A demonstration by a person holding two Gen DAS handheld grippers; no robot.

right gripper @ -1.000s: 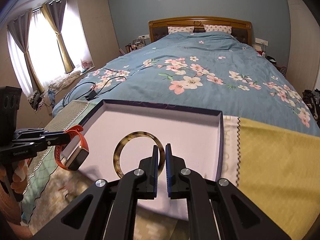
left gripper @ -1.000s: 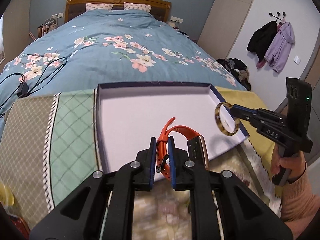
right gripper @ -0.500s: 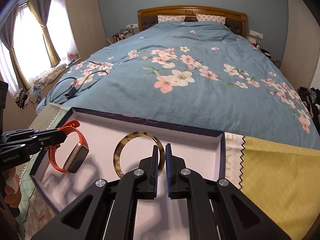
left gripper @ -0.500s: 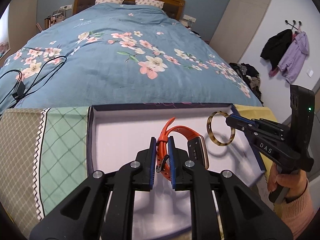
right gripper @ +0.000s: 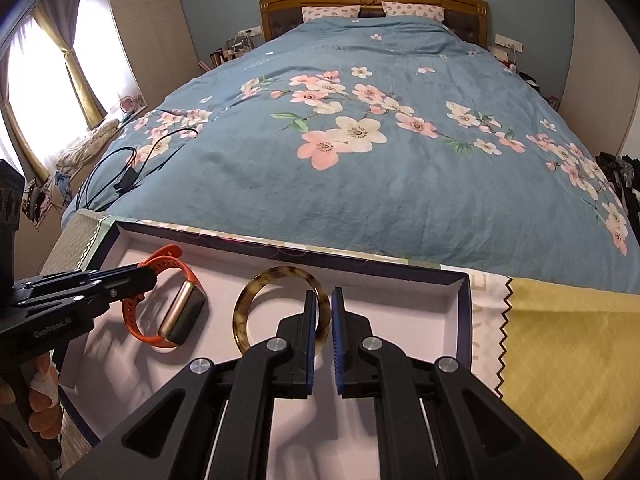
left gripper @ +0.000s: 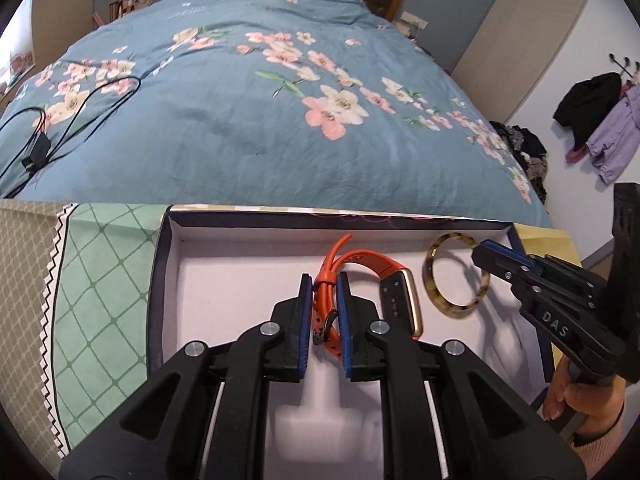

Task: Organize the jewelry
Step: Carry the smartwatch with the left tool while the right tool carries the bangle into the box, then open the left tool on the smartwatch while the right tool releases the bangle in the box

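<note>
Left gripper [left gripper: 324, 304], seen from the left wrist camera, is clamped on the strap of an orange smartwatch [left gripper: 394, 300], which is held just above the pale floor of an open dark-rimmed box [left gripper: 160, 280]. The watch is carried roughly over the middle of the box; its strap loop stands on edge, and the long black-and-gold face runs from the box's far wall toward the near one. Toward the box's right wall, the right gripper [left gripper: 486, 254] is closed on a tortoiseshell bangle [left gripper: 440, 304], also held on edge with its opening turned to the camera. Neither piece appears set down yet, so the placing is judged still to be done.

From the right wrist camera, the right gripper [right gripper: 324, 300] is seen pinched on the rim of the bangle [right gripper: 252, 300], which is held near the middle of the box [right gripper: 460, 320], its ring face-on. Toward the box's left wall, the smartwatch [right gripper: 180, 312] hangs from the left gripper [right gripper: 144, 274], its face slanted toward the near-left corner. No other jewelry is visible in the box. Release of both pieces is judged to remain.
</note>
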